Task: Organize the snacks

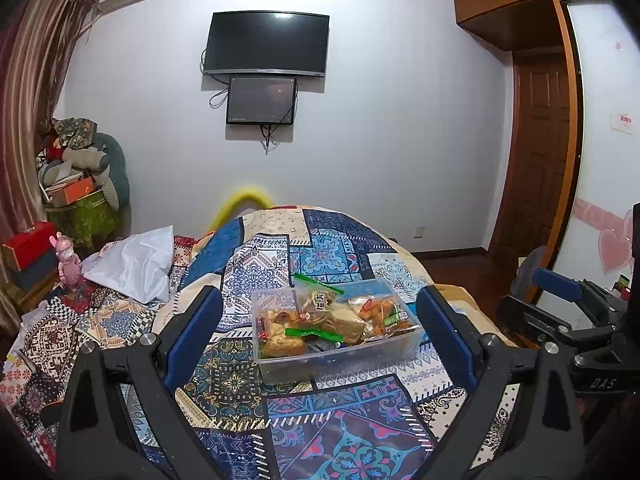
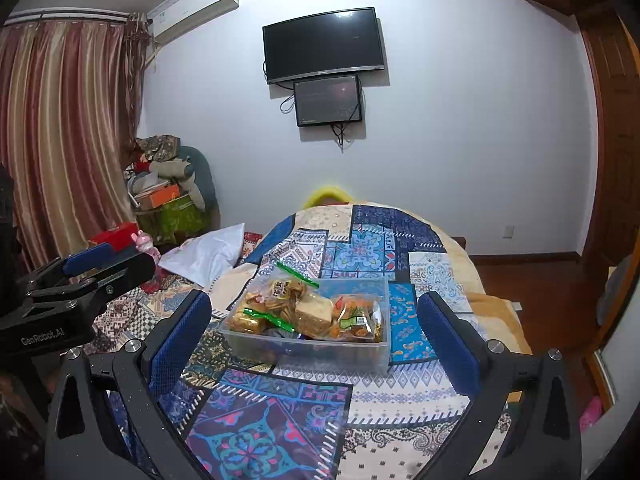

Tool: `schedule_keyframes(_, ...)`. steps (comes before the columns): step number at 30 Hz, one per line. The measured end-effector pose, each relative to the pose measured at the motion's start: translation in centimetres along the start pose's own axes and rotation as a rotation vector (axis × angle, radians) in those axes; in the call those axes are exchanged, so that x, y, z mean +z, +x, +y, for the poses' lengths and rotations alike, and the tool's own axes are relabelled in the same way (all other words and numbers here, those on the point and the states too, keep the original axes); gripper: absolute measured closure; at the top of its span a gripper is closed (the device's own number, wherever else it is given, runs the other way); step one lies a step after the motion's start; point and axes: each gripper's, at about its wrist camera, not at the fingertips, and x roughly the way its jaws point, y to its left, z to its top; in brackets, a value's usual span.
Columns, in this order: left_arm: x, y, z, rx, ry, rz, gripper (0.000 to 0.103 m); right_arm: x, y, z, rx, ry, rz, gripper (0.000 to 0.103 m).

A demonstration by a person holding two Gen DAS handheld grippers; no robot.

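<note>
left gripper (image 1: 320, 336): lower middle of the left wrist view, jaws wide apart, holding nothing, above the quilt
right gripper (image 2: 316, 340): lower middle of the right wrist view, jaws wide apart, nothing between them
box (image 1: 344, 360): clear plastic, centre of both views, resting on the quilt (image 1: 344, 432), framed between the blue fingers (image 1: 192, 340) but not touched
snacks (image 1: 332, 316): several bags packed inside the box; two have green zip strips, one at the right holds orange pieces
pillow (image 1: 132, 264): white, left of the box, on the bed
tv (image 1: 266, 42): on the wall, upper middle, a smaller screen (image 1: 262, 100) just below it
curtain (image 2: 64, 128): striped, left side of the right wrist view
</note>
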Motion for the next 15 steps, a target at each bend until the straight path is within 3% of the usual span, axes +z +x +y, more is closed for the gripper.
schedule_keyframes(15,-0.1,-0.22,-0.09,-0.016,-0.003,-0.005,0.002,0.3,0.02,-0.17,0.001,0.001,-0.01,0.0)
